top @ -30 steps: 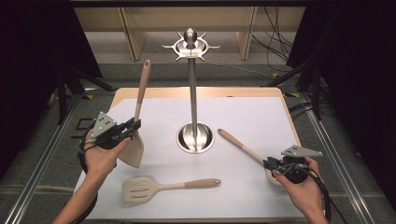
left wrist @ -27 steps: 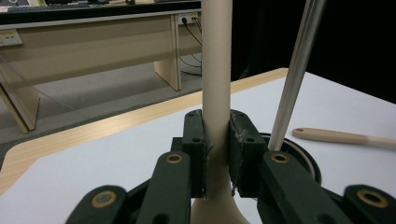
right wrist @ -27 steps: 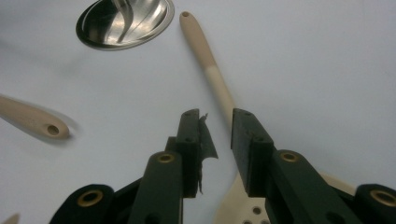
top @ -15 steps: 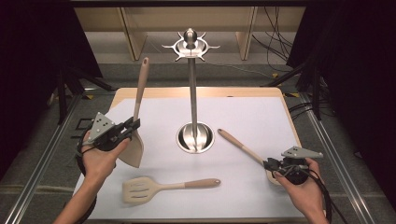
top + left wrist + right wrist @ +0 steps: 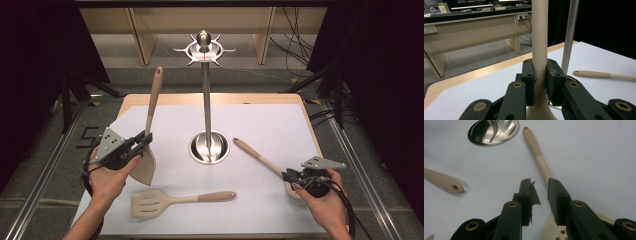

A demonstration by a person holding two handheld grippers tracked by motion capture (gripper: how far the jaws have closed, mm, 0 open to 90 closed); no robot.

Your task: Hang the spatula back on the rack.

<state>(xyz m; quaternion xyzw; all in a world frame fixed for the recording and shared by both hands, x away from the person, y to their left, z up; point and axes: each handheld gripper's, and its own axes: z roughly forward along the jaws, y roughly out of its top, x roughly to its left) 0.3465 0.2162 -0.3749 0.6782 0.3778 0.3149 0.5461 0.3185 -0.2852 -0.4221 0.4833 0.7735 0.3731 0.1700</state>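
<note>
A: Has anything moved for us in the last second?

B: No, both hands keep still. Our left gripper point(image 5: 146, 137) stays clamped on the spatula point(image 5: 148, 165) handle, upright above the table's point(image 5: 280, 125) left edge, so we're ready to hang it on the stand point(image 5: 206, 100).

A: And our right gripper point(image 5: 286, 175)?

B: Jaws a little apart, gripping nothing, over the spoon point(image 5: 255, 156) near the right front corner. The tools are smooth pale wood; the stand is polished steel with a round dished base
</note>
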